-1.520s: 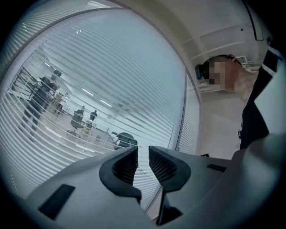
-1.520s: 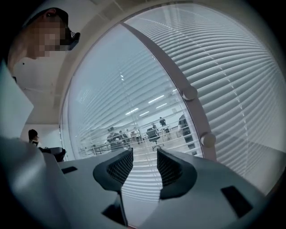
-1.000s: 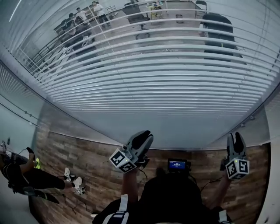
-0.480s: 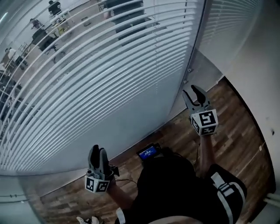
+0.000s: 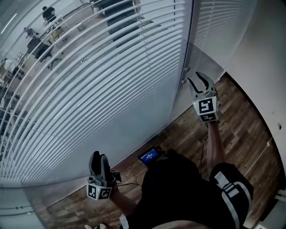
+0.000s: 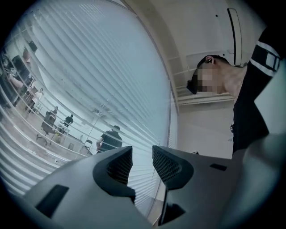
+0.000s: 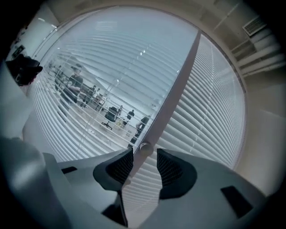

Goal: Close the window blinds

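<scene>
White slatted blinds (image 5: pixel 111 89) cover a large glass wall; on the left pane the slats stand apart and an office shows through. A grey upright frame post (image 5: pixel 190 36) splits the panes. My right gripper (image 5: pixel 202 82) is raised close to this post, open. In the right gripper view the post (image 7: pixel 174 89) carries a small round knob (image 7: pixel 144 147) just ahead of the gap of the right gripper (image 7: pixel 144 167), with nothing gripped. My left gripper (image 5: pixel 99 157) hangs low near the window's base, narrowly open and empty; its view shows the blinds (image 6: pixel 89 89) past the left gripper (image 6: pixel 142 163).
Wood-plank floor (image 5: pixel 241 116) runs along the window's foot, and a white wall (image 5: pixel 263 53) closes the right side. A small device with a blue screen (image 5: pixel 150 156) sits at the person's chest. People and chairs (image 5: pixel 44 13) are behind the glass.
The view swung from facing the blinds to the right-hand post. My right gripper rose and moved in toward the post; my left gripper dropped low at the left.
</scene>
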Motion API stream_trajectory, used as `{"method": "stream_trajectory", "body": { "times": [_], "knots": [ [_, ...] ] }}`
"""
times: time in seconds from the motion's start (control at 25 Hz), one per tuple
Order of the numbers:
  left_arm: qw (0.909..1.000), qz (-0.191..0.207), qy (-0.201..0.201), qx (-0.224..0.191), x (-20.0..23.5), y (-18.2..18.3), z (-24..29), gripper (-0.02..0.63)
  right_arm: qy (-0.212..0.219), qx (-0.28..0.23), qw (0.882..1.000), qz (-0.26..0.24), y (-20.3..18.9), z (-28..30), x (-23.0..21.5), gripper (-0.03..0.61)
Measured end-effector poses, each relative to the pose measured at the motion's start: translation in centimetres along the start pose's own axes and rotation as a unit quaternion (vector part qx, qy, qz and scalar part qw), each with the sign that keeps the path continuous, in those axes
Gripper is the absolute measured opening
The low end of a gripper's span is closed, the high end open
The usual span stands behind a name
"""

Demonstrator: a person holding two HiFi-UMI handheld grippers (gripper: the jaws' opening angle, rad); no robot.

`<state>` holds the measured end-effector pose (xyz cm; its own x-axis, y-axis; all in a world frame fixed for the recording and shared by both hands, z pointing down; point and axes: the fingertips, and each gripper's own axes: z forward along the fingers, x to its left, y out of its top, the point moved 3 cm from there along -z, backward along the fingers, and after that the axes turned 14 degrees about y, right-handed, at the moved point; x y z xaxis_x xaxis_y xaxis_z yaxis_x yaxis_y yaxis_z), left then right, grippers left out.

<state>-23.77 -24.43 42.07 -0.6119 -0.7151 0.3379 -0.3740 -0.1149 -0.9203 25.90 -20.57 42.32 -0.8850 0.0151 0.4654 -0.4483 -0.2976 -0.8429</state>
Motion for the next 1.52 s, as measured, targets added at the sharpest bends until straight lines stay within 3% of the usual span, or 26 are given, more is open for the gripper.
{"method": "stream_trajectory", "body": {
  "times": [0.12, 0.56, 1.04, 1.16, 1.28, 1.4, 1.52],
  "knots": [
    [1.0000, 0.003, 0.005, -0.001, -0.2, -0.5, -0.4, 0.135, 0.005, 0.003, 0.999, -0.033, -0.4, 0.6, -0.2, 0.172],
    [0.9997, 0.010, 0.024, -0.003, -0.5, -0.5, -1.3, 0.135, 0.036, -0.025, 0.999, -0.021, 0.1, 2.8, -0.2, 0.172],
    [0.9993, 0.017, 0.034, -0.004, -0.2, -1.0, -2.4, 0.135, 0.036, -0.009, 0.999, -0.037, 0.6, 3.0, 0.5, 0.132],
    [0.9993, 0.019, 0.033, -0.002, -0.6, -0.5, -1.7, 0.135, 0.041, -0.016, 0.999, 0.007, 0.8, 3.1, -0.1, 0.130],
    [0.9992, 0.021, 0.034, -0.001, -0.9, -0.5, -1.3, 0.135, 0.060, -0.037, 0.993, 0.097, 0.3, 3.3, -0.8, 0.130],
    [0.9992, 0.021, 0.034, -0.001, -1.0, -0.6, -1.5, 0.135, 0.082, -0.067, 0.973, 0.203, -0.1, 3.2, -1.2, 0.130],
    [0.9992, 0.023, 0.033, -0.001, -0.9, -1.0, -1.7, 0.135, 0.103, -0.090, 0.945, 0.297, -0.9, 3.3, -1.4, 0.130]
  ]
}}
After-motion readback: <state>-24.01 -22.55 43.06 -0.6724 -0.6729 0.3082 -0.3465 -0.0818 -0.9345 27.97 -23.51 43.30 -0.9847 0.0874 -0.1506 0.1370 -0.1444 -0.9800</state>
